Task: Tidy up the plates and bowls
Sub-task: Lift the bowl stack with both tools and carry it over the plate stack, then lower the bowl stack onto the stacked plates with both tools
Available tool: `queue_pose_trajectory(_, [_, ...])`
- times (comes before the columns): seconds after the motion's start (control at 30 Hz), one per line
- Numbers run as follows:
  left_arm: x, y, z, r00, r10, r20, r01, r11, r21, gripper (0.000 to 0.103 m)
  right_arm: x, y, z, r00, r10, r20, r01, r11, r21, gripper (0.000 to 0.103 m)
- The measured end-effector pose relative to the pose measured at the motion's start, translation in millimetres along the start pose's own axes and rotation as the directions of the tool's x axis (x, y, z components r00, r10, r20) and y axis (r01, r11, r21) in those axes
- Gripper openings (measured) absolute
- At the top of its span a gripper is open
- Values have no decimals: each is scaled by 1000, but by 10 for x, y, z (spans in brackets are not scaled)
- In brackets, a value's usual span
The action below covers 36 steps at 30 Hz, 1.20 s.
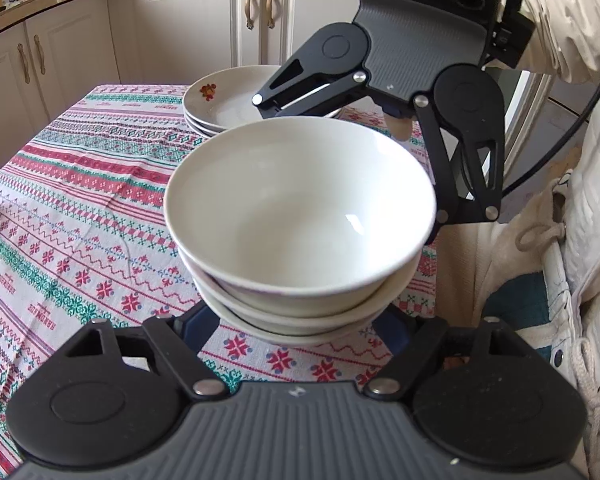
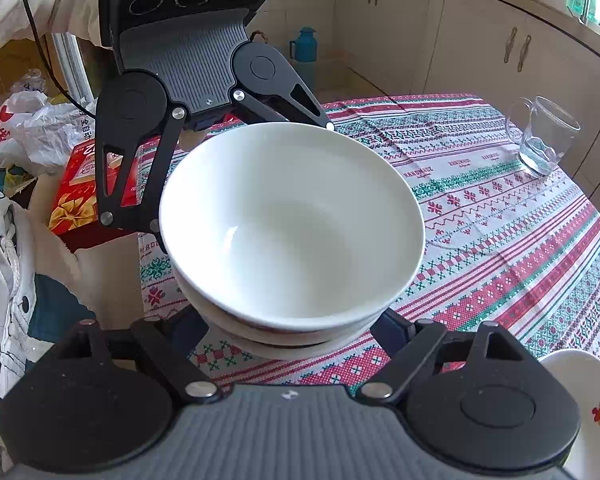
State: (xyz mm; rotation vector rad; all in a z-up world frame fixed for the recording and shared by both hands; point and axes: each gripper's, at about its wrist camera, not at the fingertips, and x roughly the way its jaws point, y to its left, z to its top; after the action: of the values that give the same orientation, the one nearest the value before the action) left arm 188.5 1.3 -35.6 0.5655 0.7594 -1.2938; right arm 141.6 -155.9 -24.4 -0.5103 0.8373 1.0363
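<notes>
**Two grippers flank a stack of white bowls**

A stack of white bowls [image 1: 300, 216] sits on the counter [image 1: 80, 184], which is covered by a cloth woven in red, green and white bands. Three bowls are nested, as far as I can count from the rims showing below the top one, and the top bowl is empty inside.

The left gripper [image 1: 296, 320] comes at the stack from one side, its jaws spread wide to either side of the lowest bowl; the fingertips are hidden under the rims, so I cannot tell whether they press on it. The right gripper [image 2: 292, 326] faces it from the opposite side, jaws likewise spread around the base of the stack, tips hidden, contact unclear.

Behind the bowls, in the left wrist view, a stack of plates [image 1: 224, 100] rests on the cloth, the top one bearing a red floral mark on its rim. A clear glass mug [image 2: 542, 140] stands well apart near the far edge. A person's pale sleeve [image 1: 560, 40] reaches in behind the right gripper.
</notes>
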Motion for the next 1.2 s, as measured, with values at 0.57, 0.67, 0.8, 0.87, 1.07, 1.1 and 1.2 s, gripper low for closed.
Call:
queue_pose_trajectory(0.57, [272, -100, 670, 999, -14, 29, 13, 999, 49, 82, -564, -158, -262, 998, -67, 1, 67, 998, -2, 90])
queue_pose_trajectory(0.67, [365, -62, 849, 999, -21, 41, 18, 997, 82, 82, -707, -237, -332, 995, -100, -1, 100, 995, 5, 90])
queue_pose_trajectory(0.8, [499, -13, 1095, 998, -23, 61, 15, 992, 128, 82, -896, -369, -433, 988, -154, -5, 154, 988, 11, 90])
queue_pose_trajectory(0.87, [576, 23, 1212, 997, -27, 69, 16, 989, 148, 82, -985, -452, -494, 984, -176, -7, 177, 984, 20, 90])
queue_pose_trajectory(1.07, [848, 118, 1478, 996, -38, 79, 22, 981, 194, 82, -1125, -722, -682, 975, -221, -30, 222, 974, 50, 90])
queue_pose_trajectory(1.1, [866, 112, 1496, 996, -40, 79, 24, 980, 198, 82, -1123, -779, -706, 974, -225, -34, 227, 972, 55, 90])
queue_pose_trajectory(1.2, [972, 148, 1563, 996, -45, 74, 29, 978, 205, 82, -1129, -878, -785, 971, -234, -44, 237, 969, 66, 90])
